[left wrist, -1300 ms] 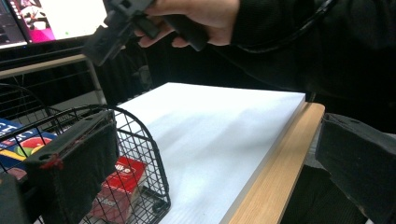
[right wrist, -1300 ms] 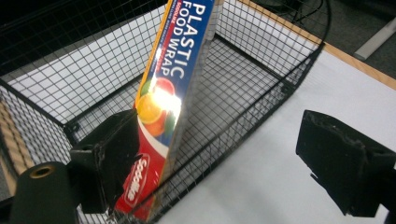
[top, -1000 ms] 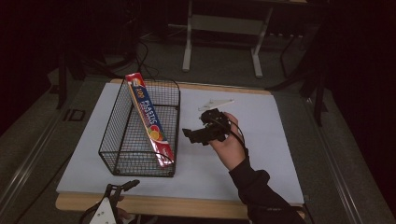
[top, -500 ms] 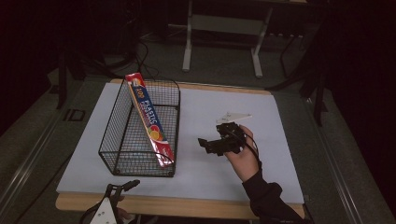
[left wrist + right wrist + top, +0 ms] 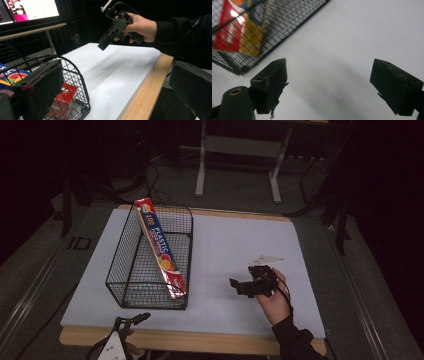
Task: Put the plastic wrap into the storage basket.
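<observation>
Your right gripper [image 5: 248, 286] has pulled back from the basket [image 5: 131, 290], jaws spread and empty. To its left, the box [image 5: 161, 249] leans inside the basket, so placing seems done. Your left gripper [image 5: 131, 321], also spread, waits low beside the table [image 5: 220, 240].

A black wire-mesh basket [image 5: 131, 270] sits on the left part of the white-topped table [image 5: 235, 245], open side up. Inside it, a long narrow cardboard box of plastic wrap [image 5: 161, 247], blue and yellow with red ends and fruit pictures, leans at a slant along the basket's right wall. Its top end pokes above the far rim; its lower end seems to rest at the near right corner.
</observation>
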